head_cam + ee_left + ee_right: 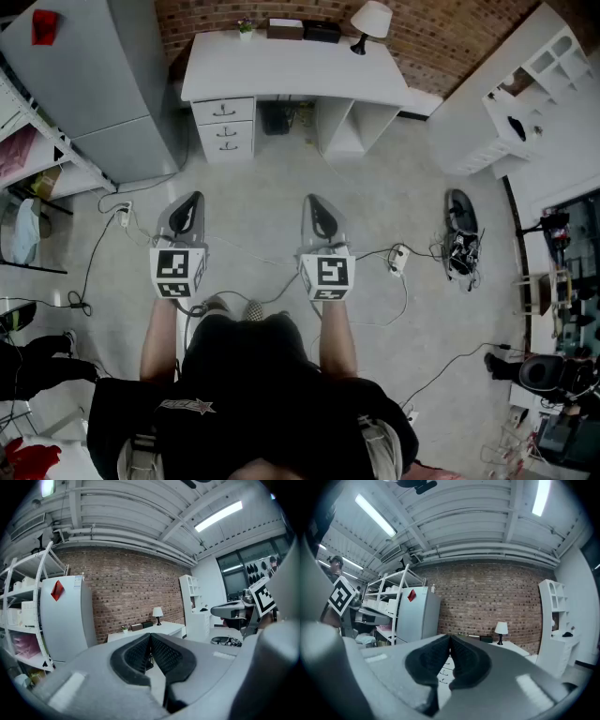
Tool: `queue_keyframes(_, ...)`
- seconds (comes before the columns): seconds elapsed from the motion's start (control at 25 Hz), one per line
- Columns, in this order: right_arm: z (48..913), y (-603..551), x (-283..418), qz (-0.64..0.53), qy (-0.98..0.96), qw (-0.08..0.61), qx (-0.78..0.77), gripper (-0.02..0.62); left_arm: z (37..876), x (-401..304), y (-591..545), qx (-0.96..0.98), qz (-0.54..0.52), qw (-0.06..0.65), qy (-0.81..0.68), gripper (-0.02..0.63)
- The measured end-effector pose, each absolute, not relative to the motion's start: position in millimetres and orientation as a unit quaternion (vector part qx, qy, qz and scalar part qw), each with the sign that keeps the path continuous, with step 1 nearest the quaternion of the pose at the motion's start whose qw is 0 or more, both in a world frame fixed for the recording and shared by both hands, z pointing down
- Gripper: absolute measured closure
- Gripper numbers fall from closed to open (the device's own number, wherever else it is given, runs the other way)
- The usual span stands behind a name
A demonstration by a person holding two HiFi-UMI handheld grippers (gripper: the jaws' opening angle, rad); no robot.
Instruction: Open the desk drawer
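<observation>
Both empty, fingers (133,658) pressed together: left gripper (191,206), right gripper (317,208); open floor (272,187) before desk (291,70), drawers (225,129) flush.

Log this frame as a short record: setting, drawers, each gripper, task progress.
setting: white desk with a lamp on it, across the floor from the person
drawers: three drawers at the desk's left end, all closed
left gripper: jaws together, empty, far from the desk
right gripper: jaws together, empty, far from the desk
task: not begun
</observation>
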State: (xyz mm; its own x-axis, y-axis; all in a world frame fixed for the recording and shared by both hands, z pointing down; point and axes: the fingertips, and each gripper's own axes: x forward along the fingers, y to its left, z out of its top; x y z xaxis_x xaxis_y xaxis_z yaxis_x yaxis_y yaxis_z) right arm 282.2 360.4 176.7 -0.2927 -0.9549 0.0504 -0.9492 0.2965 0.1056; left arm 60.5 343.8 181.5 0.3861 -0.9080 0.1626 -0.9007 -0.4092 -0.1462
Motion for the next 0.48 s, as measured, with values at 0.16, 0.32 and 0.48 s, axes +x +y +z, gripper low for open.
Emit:
queue_keyframes(0.16,178,364,294,-0.021,-0.799,0.054,0.598,0.591,181,70,348,-0.834,-0.107,0.012,0.542,0.595)
queue_keyframes(0.32,178,361,299,-0.025,-0.795,0.059,0.604,0.591,179,78,344,-0.838,-0.105,0.013,0.536,0.595)
queue_keyframes(0.48,179,357,305,-0.024,-0.790,0.057,0.610,0.591,180,85,336,-0.842,-0.104,0.013,0.530,0.595)
